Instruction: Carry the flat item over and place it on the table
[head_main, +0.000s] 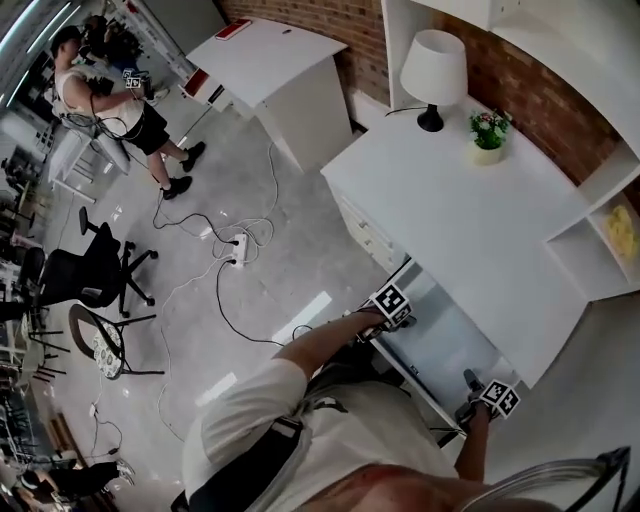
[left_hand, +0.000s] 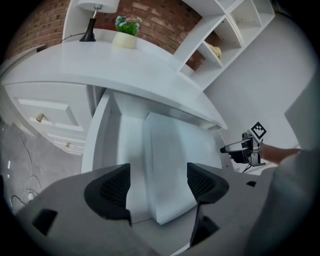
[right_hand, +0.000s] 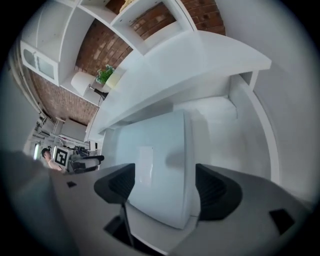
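Red brick wall (head_main: 530, 95) behind white shelving (head_main: 575, 240) and a lamp (head_main: 433, 65); grey floor (head_main: 300, 240) with black office chair (head_main: 85, 275)

Both open: left hand-held gripper (left_hand: 157, 186) and right hand-held gripper (right_hand: 162, 186).
Each points steeply downward with its jaws spread wide; the left forearm (head_main: 322, 343) and right forearm (head_main: 476, 450) reach forward and down from the torso, set apart from each other.

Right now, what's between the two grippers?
The flat item, under the table edge; the head view shows it between left gripper and right gripper.
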